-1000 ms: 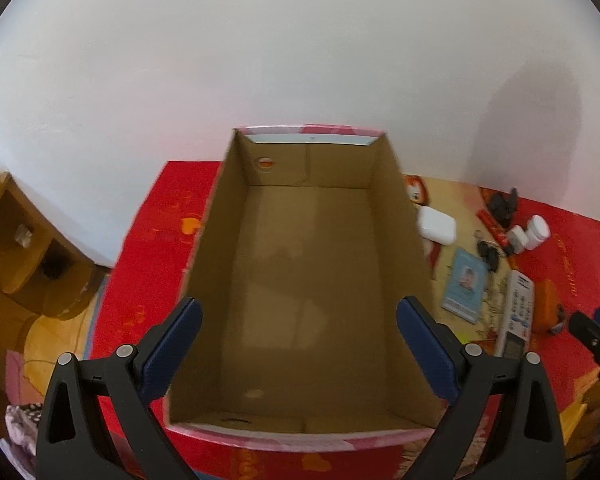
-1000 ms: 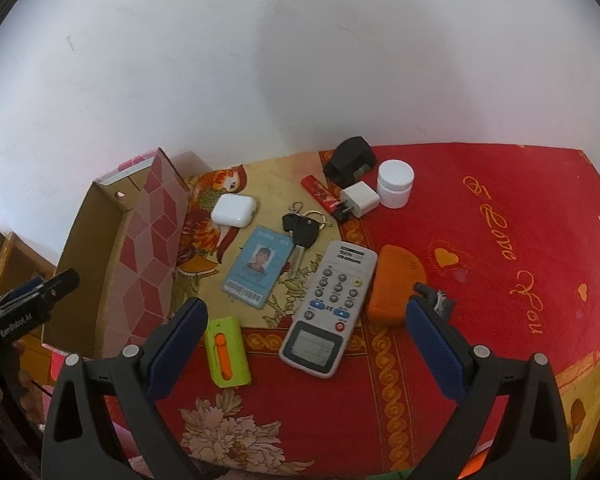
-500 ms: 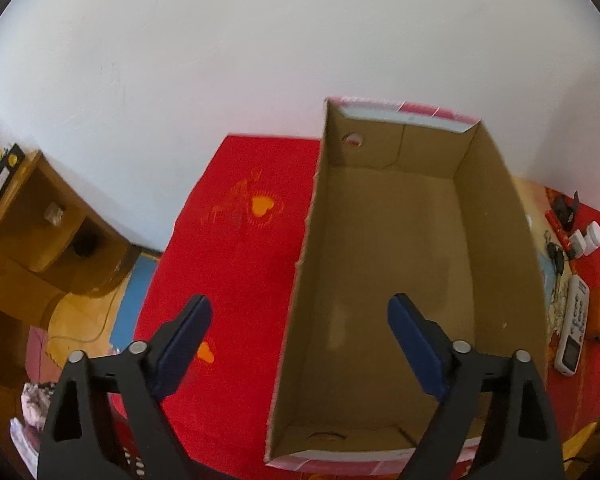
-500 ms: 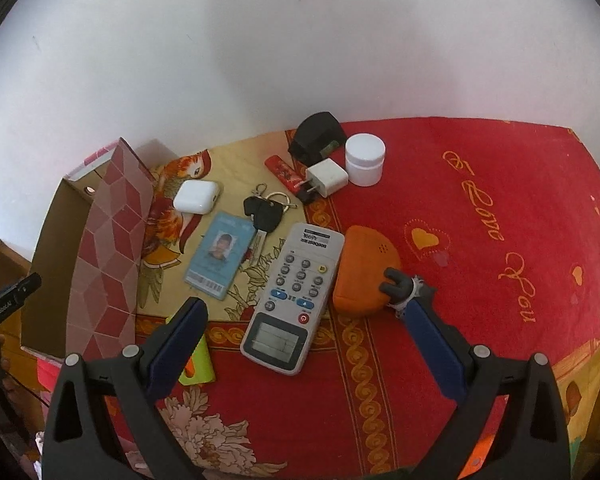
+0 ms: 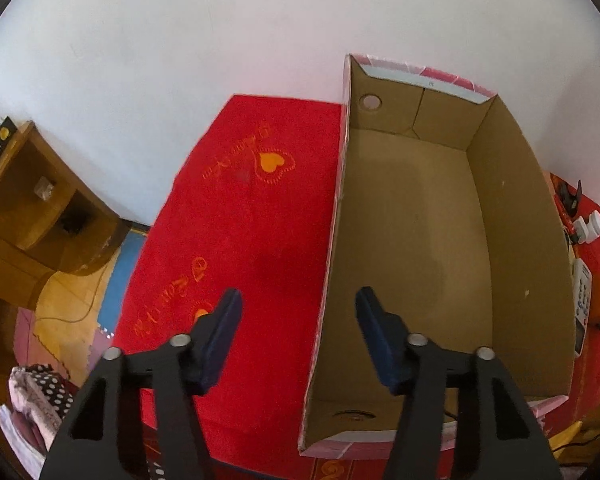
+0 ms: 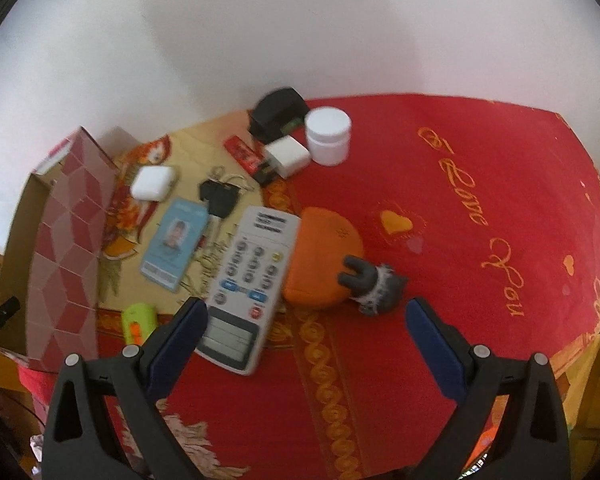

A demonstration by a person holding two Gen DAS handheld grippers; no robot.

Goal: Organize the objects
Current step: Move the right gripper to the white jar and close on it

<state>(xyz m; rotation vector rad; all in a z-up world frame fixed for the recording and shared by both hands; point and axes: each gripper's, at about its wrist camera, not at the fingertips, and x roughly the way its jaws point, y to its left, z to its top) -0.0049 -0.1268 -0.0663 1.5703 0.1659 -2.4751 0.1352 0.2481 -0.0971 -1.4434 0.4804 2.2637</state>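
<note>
Two claws: one in each wrist view, both with blue pads.
Left claw (image 5: 298, 330): jaws closing, not yet touching anything; the left wall of the cardboard box (image 5: 440, 248) stands between the pads, one pad over the red cloth (image 5: 236, 216), the other inside the box.
Box: open on top, bare brown floor, round hole in the far wall at 12 o'clock; pink patterned outside.
Right claw (image 6: 306, 332): jaws wide apart, nothing between the pads but cloth.
Remote (image 6: 250, 286): white, keypad up, its screen end just beside the left pad, at 11 o'clock from the claw.
Orange pouch (image 6: 320, 256): at 12 o'clock, touching the remote's right edge.
Grey figure (image 6: 374, 286): small, lying against the pouch at 1 o'clock.
Green item (image 6: 138, 320): at 9 o'clock, near the box's outer wall.
ID card (image 6: 172, 248): at 10 o'clock, keys (image 6: 219, 200) just beyond it.
White case (image 6: 153, 184): further at 10 o'clock.
White jar (image 6: 327, 135): far at 12 o'clock, white plug (image 6: 287, 156) touching beside it.
</note>
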